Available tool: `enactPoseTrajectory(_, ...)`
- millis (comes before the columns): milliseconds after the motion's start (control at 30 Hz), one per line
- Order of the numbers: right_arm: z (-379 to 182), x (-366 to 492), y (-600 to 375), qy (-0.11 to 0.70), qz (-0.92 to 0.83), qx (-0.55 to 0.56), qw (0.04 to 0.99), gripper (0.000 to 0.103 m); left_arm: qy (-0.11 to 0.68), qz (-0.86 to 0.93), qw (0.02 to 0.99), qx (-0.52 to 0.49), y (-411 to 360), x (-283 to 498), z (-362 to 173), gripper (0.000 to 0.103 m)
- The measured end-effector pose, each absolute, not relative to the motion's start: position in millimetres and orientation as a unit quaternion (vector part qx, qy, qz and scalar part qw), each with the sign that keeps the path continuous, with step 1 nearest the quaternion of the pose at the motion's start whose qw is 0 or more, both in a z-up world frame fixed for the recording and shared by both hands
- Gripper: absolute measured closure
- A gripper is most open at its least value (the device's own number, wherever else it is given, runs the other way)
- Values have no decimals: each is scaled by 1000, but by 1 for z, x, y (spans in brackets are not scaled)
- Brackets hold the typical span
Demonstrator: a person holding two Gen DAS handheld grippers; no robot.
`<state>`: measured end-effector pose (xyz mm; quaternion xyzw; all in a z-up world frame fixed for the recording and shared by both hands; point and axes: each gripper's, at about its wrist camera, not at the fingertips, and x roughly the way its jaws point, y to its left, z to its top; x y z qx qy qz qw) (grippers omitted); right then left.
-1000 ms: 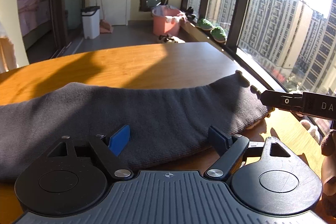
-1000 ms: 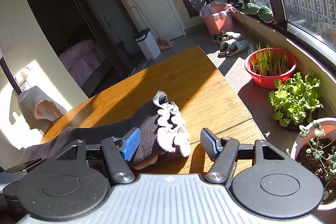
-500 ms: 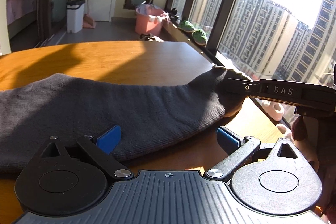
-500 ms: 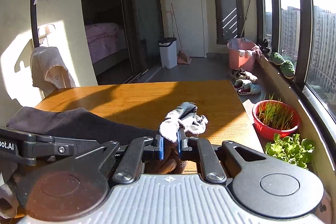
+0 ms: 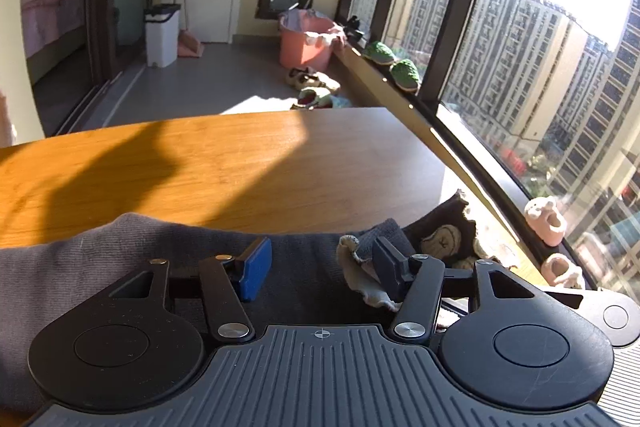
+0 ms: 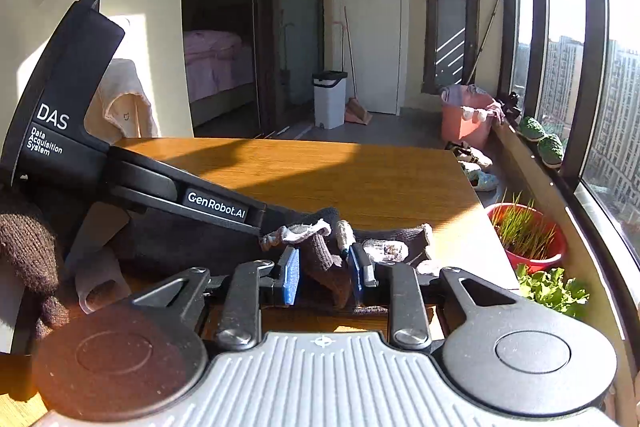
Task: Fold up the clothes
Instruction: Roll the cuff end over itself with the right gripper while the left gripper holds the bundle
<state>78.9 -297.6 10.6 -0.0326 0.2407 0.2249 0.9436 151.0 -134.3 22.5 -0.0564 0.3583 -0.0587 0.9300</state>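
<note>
One dark grey garment (image 5: 120,259) lies across the near edge of the one wooden table (image 5: 248,163), its pale frilled cuff (image 6: 300,231) bunched at the right end. Left gripper (image 5: 320,267): jaws roughly half open, straddling the cloth beside the cuff, gripping nothing. Right gripper (image 6: 323,273): jaws nearly closed, pinching a ridge of the knit just below the cuff. To fold well, the left jaws should probably close on both layers before either tool lifts, keeping the cuff edges aligned and the cloth taut. Count: one garment, two grippers, one table.
</note>
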Motion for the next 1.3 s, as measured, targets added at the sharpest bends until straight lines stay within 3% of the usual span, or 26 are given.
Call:
enactPoseTrajectory(267,-17,121,-352,319,144,108,930,67,354,-53,933,-28,-140,153,10,45)
enactPoseTrajectory(367,-15,128,-348,319,175,127,923,96,352,-47,935,-26,-137,147,10,45)
enactPoseTrajectory(533,17,93,-296,240,243,19,940,96,347,-33,936,-52,-120,144,16,46)
enactPoseTrajectory(667,7,79,-252,247,284,-54,925,96,330,-20,939,-95,-96,138,33,41)
enactPoseTrajectory(867,-1,82,-239,256,280,-66,923,96,324,-60,936,-128,-93,127,50,32)
enactPoseTrajectory(1067,10,75,-276,257,305,-18,917,92,345,-61,936,-29,-142,149,28,32)
enactPoseTrajectory(1167,8,79,-308,266,268,56,924,76,351,-44,935,6,-150,156,11,27)
enactPoseTrajectory(1233,2,87,-325,280,241,114,922,75,347,-44,937,-5,-145,155,7,24)
enactPoseTrajectory(1300,-9,102,-337,305,229,185,906,64,348,-48,936,-20,-140,154,6,23)
